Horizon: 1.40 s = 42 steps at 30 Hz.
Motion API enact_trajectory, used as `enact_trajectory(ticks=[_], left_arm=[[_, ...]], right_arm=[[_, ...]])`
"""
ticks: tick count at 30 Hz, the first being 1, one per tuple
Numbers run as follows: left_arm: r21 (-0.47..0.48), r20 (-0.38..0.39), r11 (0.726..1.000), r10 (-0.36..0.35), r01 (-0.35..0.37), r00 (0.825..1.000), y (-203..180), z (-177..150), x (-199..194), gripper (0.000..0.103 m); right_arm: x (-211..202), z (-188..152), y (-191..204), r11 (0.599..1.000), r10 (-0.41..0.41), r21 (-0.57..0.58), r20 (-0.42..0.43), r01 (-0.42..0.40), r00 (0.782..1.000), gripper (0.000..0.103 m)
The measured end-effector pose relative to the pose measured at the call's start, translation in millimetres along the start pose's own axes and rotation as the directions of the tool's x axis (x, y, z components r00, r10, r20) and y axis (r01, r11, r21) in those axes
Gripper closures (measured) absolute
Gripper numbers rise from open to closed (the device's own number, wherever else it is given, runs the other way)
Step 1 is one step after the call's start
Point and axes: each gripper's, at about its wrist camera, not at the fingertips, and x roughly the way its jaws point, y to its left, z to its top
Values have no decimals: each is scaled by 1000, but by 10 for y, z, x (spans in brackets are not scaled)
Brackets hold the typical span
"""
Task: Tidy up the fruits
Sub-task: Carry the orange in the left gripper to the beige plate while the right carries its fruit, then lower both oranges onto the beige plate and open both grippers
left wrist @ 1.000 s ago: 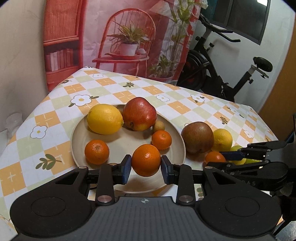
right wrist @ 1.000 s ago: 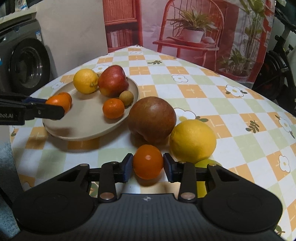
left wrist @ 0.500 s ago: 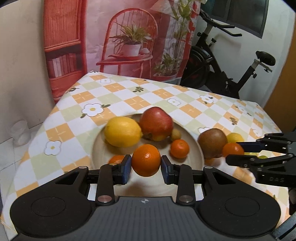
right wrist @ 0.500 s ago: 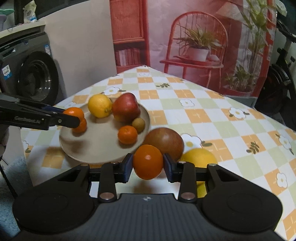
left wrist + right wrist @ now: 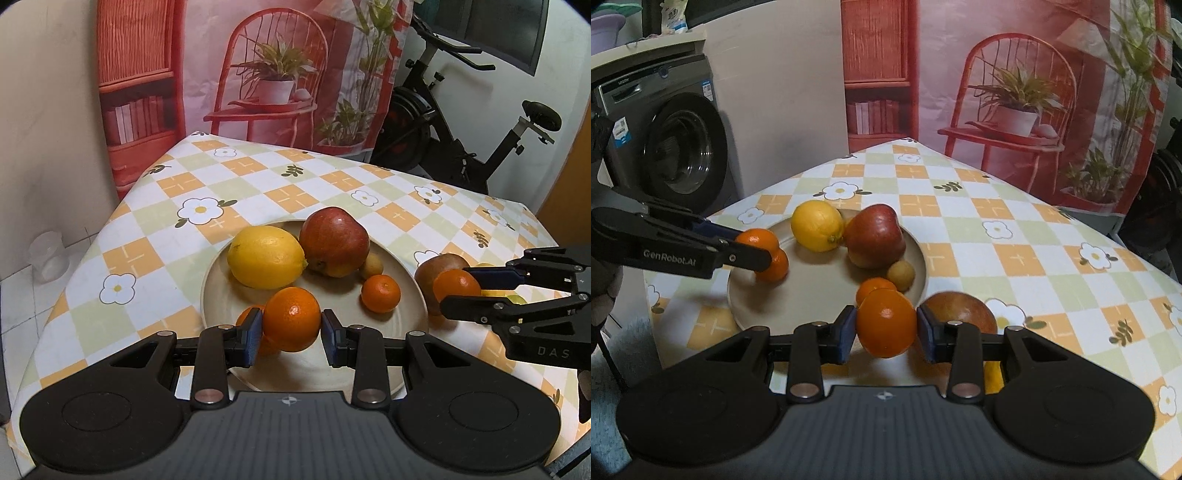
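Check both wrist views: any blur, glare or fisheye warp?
Left wrist view: sharp; small glare spots on the red apple and the orange held in the left gripper; dark corners, table edges bowed. Right wrist view: sharp; highlight on the orange in the right gripper; washing machine bent at the edge.

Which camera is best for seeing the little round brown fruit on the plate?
The right wrist view. There the little brown fruit sits in plain sight near the plate's rim, beside the red apple. In the left wrist view it peeks out, half hidden behind the apple.
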Motion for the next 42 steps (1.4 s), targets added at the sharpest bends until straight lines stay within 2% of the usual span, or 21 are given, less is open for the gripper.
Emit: enact_trajectory(ticks=[12, 17, 26, 42], left_arm=[[-71, 2, 997, 23, -22, 1000, 255, 134, 115, 67], [-63, -7, 997, 38, -38, 999, 302, 185, 172, 67], [-38, -44, 998, 47, -49, 998, 337, 169, 309, 67], [-19, -48, 998, 63, -64, 997, 305, 172, 366, 66]], right_arm=[[277, 154, 95, 999, 13, -36, -22, -14, 1000, 65], [378, 228, 140, 998, 21, -50, -25, -22, 999, 65], [536, 146, 220, 997, 40, -60, -74, -45, 996, 65], [594, 73, 311, 995, 56, -81, -101, -64, 993, 65]])
